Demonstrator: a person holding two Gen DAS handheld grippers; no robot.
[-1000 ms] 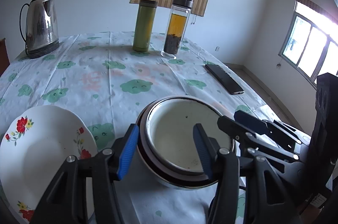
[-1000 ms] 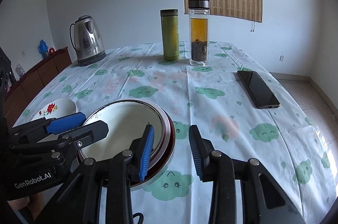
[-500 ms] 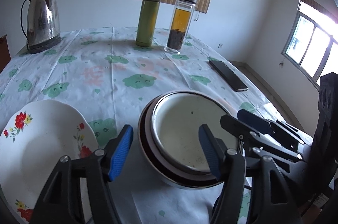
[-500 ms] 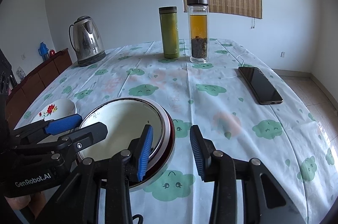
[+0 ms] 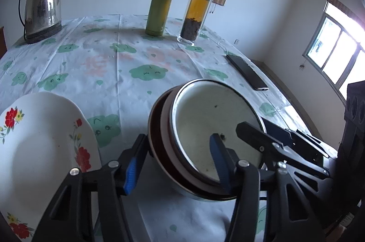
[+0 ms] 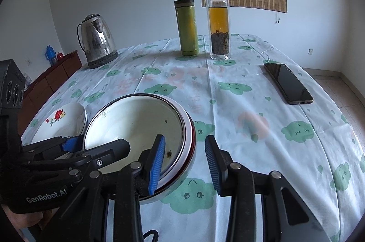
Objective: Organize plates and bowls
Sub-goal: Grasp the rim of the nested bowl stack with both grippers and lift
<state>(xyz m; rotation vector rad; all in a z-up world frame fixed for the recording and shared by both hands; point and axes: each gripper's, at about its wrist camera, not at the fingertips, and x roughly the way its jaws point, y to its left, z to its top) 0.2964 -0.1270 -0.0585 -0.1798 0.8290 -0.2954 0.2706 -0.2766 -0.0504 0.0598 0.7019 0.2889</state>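
The stacked bowls (image 5: 205,141) sit at the near edge of the desk (image 6: 239,91), a white enamel bowl nested in a dark red-rimmed one, with the flowered plate (image 5: 43,139) just beside them on the left.

The left gripper (image 5: 176,162) straddles the left side of the stack: its right finger is inside the white bowl, its left finger outside the rim, and the fingers are closing from about half open. The pads do not appear to press the wall yet.

The right gripper (image 6: 184,161) does the same on the right side of the stack, with one finger inside, one outside and a narrowish gap that is also closing.

To do this step well, both pairs of fingers should seat low on the rim and clamp both nested walls together, not the inner bowl alone, or the bowls may separate when lifted. The two sides should close evenly, since enamel is slick. The lift should stay level and clear the plate's edge.
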